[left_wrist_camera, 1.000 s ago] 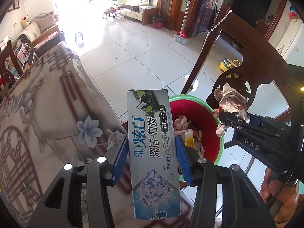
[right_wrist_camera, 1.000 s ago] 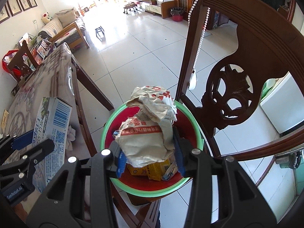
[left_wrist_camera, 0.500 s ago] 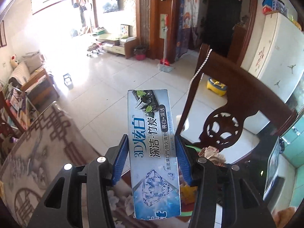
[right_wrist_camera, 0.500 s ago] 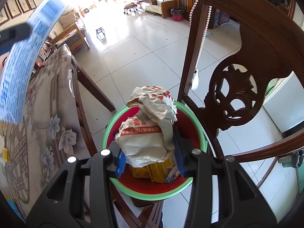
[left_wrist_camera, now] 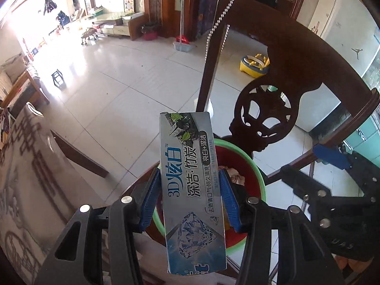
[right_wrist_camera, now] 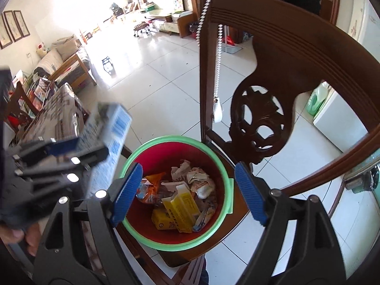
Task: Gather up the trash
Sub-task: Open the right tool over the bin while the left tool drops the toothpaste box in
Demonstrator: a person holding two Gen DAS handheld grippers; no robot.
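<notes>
Left wrist view: left gripper (left_wrist_camera: 190,197) clamped narrow on the long silver-blue cardboard toothpaste box (left_wrist_camera: 192,190), blue pads pressing both long sides; box upright along the fingers, its near end cut off at the bottom of frame; a second ago the box sat over the table edge, now it sits over the red plastic bin with the green rim (left_wrist_camera: 257,168) on the dark carved wooden chair (left_wrist_camera: 285,76); so the box is carried across and about ready to drop, by my read; bin interior mostly hidden behind the box; right gripper (left_wrist_camera: 332,173) shows at the right edge, blurred, nothing seen in it.

Right wrist view: right gripper (right_wrist_camera: 187,190) jaws opening, already wide, nothing between them; the crumpled paper wrapper (right_wrist_camera: 197,178) it clamped a second ago now lies in the bin (right_wrist_camera: 166,140) beside a yellow carton (right_wrist_camera: 180,204) and an orange packet (right_wrist_camera: 154,178); that piece is collected; left gripper (right_wrist_camera: 78,152) and toothpaste box (right_wrist_camera: 106,142) come in from the left, motion-blurred, box edge near the bin rim, touching or not I can't tell; flower-pattern tablecloth table (right_wrist_camera: 59,109) behind; a hand (right_wrist_camera: 21,237) partly cut off at lower left.
</notes>
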